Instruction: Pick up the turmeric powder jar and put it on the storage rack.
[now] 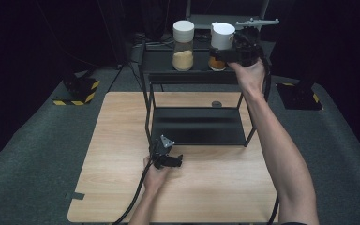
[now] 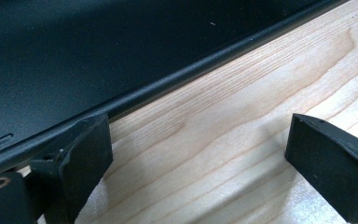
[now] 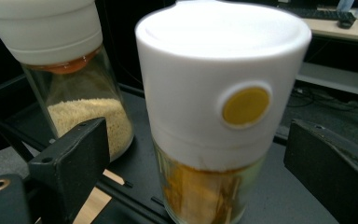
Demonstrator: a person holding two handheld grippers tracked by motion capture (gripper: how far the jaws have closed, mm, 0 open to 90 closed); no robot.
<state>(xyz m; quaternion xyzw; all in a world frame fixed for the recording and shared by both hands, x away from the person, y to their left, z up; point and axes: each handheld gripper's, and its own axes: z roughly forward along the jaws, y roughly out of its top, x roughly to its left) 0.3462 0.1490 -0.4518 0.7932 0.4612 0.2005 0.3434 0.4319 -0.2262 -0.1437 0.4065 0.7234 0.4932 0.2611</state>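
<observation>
Dark curtains stand around my wooden table point(image 1: 122, 154), and on it is a black metal rack point(image 1: 197, 126) with two shelves; on the top shelf stand two glass jars with white lids. My right gripper point(image 1: 232, 49) is up at the jar with orange powder point(image 3: 214, 121); its jaws are apart on each side of the jar, not pressing it, and the jar with pale grains point(image 3: 70, 70) stands just beside. My left gripper point(image 1: 166, 157) rests low on the table near the rack's bottom shelf; its jaws are apart with nothing between them.
</observation>
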